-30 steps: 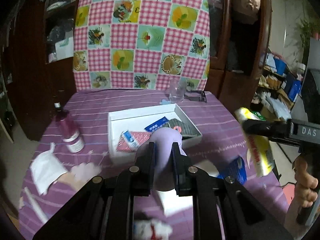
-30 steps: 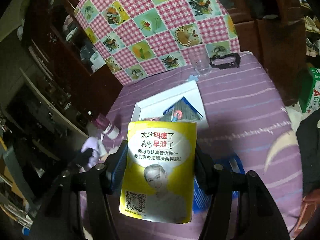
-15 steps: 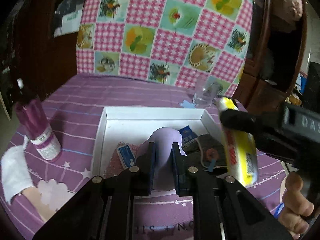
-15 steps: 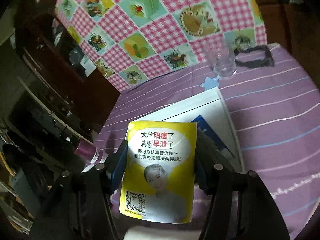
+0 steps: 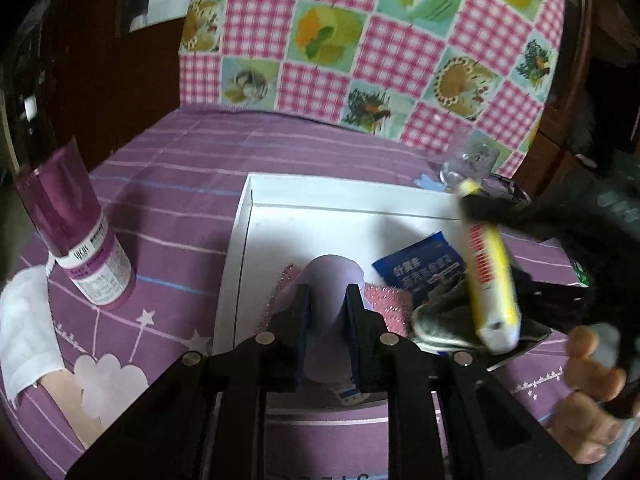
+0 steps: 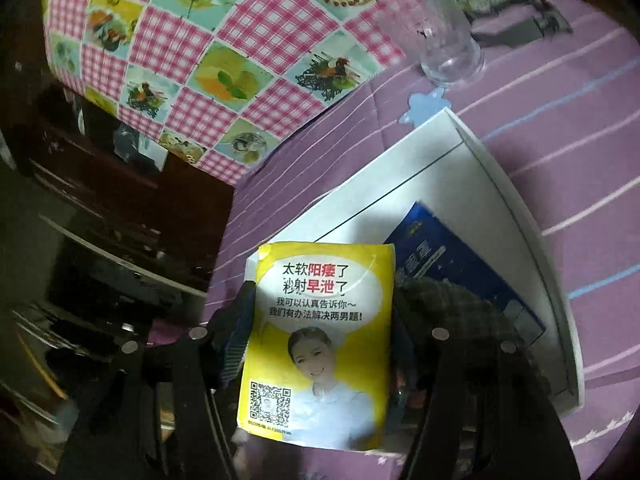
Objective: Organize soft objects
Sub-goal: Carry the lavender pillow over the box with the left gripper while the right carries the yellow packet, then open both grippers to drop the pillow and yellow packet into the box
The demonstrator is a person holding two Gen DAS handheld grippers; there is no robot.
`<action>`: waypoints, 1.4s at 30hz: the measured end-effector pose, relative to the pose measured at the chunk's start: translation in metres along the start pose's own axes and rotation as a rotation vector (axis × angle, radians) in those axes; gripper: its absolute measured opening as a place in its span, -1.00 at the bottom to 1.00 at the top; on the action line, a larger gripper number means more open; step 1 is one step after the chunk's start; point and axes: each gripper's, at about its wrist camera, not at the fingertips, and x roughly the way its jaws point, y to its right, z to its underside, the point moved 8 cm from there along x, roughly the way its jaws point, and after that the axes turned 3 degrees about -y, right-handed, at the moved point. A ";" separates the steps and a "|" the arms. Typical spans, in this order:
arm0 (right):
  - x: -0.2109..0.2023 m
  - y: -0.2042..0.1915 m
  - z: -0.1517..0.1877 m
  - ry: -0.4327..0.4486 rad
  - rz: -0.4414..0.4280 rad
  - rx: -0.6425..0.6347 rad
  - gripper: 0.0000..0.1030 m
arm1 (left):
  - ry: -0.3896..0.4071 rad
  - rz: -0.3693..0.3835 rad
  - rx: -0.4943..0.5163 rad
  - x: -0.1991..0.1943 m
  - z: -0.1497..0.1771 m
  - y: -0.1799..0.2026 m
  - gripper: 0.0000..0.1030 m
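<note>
My left gripper [image 5: 326,294] is shut on a lilac soft object [image 5: 332,270], its jaws opening slightly, low over the near part of a white box [image 5: 320,196]. In the box lie a pink sparkly cloth [image 5: 388,300], a blue packet [image 5: 420,272] and a dark grey cloth [image 5: 440,312]. My right gripper [image 6: 324,300] holds a yellow tissue pack [image 6: 320,320] flat between its pads, jaws opening, above the box's [image 6: 500,184] dark cloth [image 6: 452,300] and blue packet [image 6: 452,264]. The left wrist view shows the pack [image 5: 490,272] blurred, edge-on.
A purple bottle [image 5: 76,232] stands left of the box and a white cloth [image 5: 24,320] lies near the table's left edge. A clear glass [image 6: 444,40] and a black clip [image 6: 516,28] sit behind the box. A checked cloth [image 5: 360,40] hangs at the back. A hand [image 5: 588,400] grips the right tool.
Both grippers have come forward and down over the white box, carrying the lilac object and the yellow pack. The box and the bottle now look much closer.
</note>
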 end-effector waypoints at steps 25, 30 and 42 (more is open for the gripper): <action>-0.030 -0.001 0.001 0.035 0.235 -0.139 0.69 | 0.075 -0.026 0.075 -0.026 -0.005 0.015 0.43; -0.043 -0.019 0.003 0.035 0.232 -0.181 0.66 | 0.110 -0.038 0.120 -0.037 -0.008 0.022 0.43; -0.102 -0.063 0.017 0.068 0.249 -0.329 0.64 | 0.137 0.097 0.104 -0.076 -0.017 0.041 0.51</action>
